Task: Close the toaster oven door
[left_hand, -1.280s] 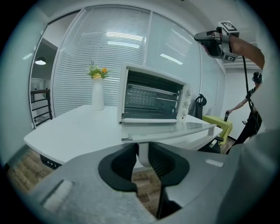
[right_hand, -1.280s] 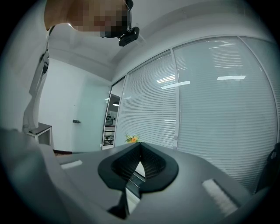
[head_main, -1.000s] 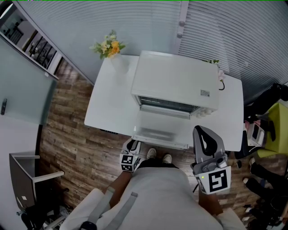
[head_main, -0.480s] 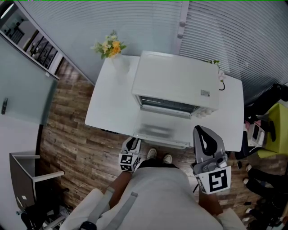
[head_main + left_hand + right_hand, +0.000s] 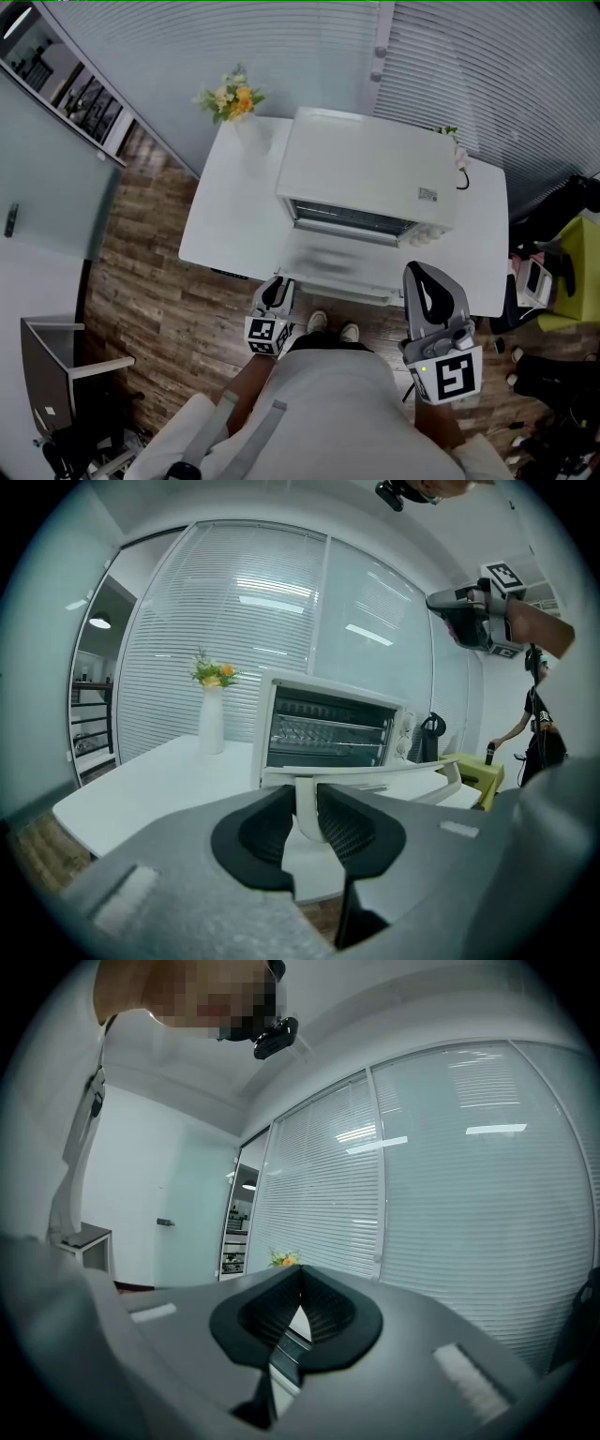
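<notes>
At 12 o'clock from us, on the table [image 5: 220, 225], the toaster oven [image 5: 366, 178] stands with its door [image 5: 337, 267] partly raised. We are mid-swing. The left gripper [image 5: 275, 291], at the door's 7 o'clock corner, is clamped on the handle [image 5: 306, 807]. Next, lift and push toward 12 until the door seats. The right gripper [image 5: 427, 291], at 4 o'clock, is closed and empty. A second ago the door lay flat and the left gripper sat lower.

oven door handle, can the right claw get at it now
Probably yes: the right claw hangs shut near the handle at its right end, nothing between them; the left claw grips its left post.
</notes>
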The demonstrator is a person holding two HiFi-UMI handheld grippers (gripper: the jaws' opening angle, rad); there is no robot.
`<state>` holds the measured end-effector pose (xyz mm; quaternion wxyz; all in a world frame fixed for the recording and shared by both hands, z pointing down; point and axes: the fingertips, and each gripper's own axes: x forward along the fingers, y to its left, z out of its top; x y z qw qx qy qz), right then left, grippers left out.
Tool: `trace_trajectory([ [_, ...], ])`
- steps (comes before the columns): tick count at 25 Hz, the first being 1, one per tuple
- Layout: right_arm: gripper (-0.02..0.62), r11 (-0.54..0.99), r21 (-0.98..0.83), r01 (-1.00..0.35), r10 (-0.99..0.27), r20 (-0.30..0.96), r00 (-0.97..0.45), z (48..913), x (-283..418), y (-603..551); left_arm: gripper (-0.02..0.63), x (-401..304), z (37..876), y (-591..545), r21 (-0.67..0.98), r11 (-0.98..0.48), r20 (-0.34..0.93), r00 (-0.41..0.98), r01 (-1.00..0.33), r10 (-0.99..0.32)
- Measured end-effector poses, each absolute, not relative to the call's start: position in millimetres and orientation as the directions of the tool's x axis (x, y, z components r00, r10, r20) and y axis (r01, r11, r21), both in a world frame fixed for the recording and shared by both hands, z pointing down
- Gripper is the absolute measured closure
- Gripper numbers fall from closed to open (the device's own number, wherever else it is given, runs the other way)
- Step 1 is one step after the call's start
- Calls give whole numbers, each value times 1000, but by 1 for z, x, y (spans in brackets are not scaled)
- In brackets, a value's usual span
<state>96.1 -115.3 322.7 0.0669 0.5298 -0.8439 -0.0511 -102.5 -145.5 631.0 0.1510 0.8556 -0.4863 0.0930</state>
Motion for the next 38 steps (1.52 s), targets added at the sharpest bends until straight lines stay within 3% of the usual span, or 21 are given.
trace_trajectory([
  [38, 591, 419, 160, -894, -908, 54, -416, 321, 115, -118, 517, -91, 571, -195, 191, -464, 203, 498, -865, -843],
])
